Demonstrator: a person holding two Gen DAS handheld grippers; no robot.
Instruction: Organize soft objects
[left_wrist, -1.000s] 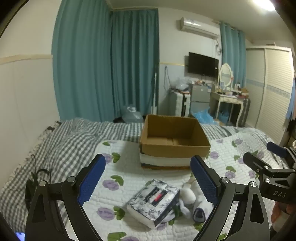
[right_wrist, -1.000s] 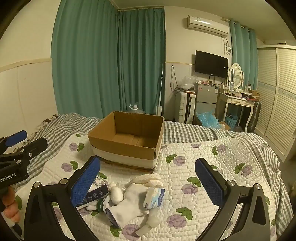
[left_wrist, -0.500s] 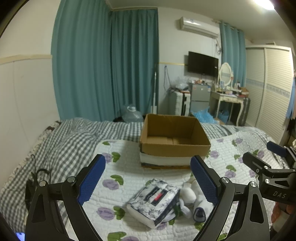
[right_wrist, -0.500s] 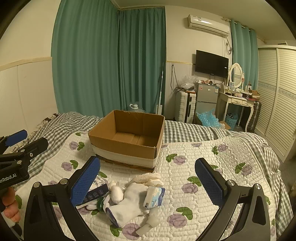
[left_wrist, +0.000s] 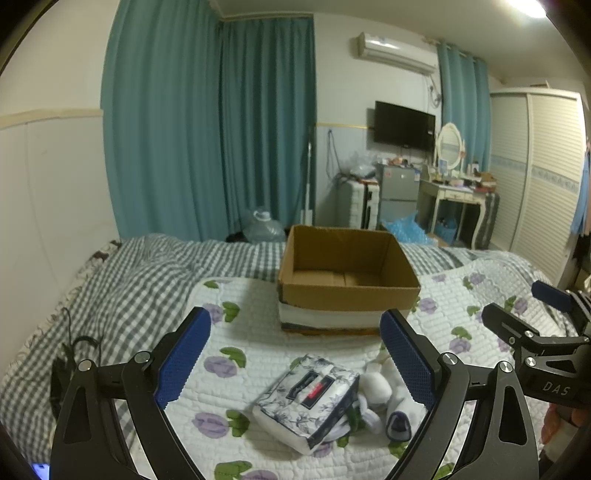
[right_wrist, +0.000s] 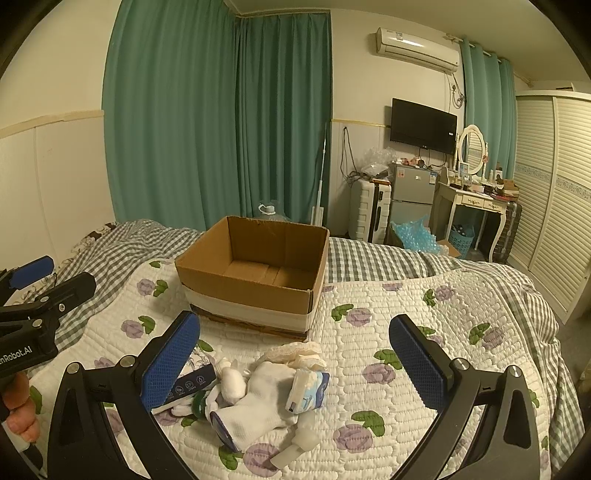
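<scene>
An open cardboard box (left_wrist: 347, 284) stands on the flowered quilt (left_wrist: 258, 332); it also shows in the right wrist view (right_wrist: 255, 280) and looks empty. In front of it lies a pile of soft things: a floral tissue pack (left_wrist: 308, 400), white socks (right_wrist: 255, 402), a small blue-and-white pack (right_wrist: 308, 391) and cream lace cloth (right_wrist: 295, 352). My left gripper (left_wrist: 295, 354) is open and empty above the tissue pack. My right gripper (right_wrist: 295, 358) is open and empty above the socks.
The bed has a grey checked cover (left_wrist: 122, 288) on the left and far side. A black cable (left_wrist: 70, 354) lies at the left edge. Beyond the bed are teal curtains (right_wrist: 221, 129), a water jug (left_wrist: 262, 229), a suitcase, a small fridge, a dressing table (right_wrist: 476, 206) and a wardrobe.
Both grippers have stayed open and almost still. The views have shifted only slightly.
</scene>
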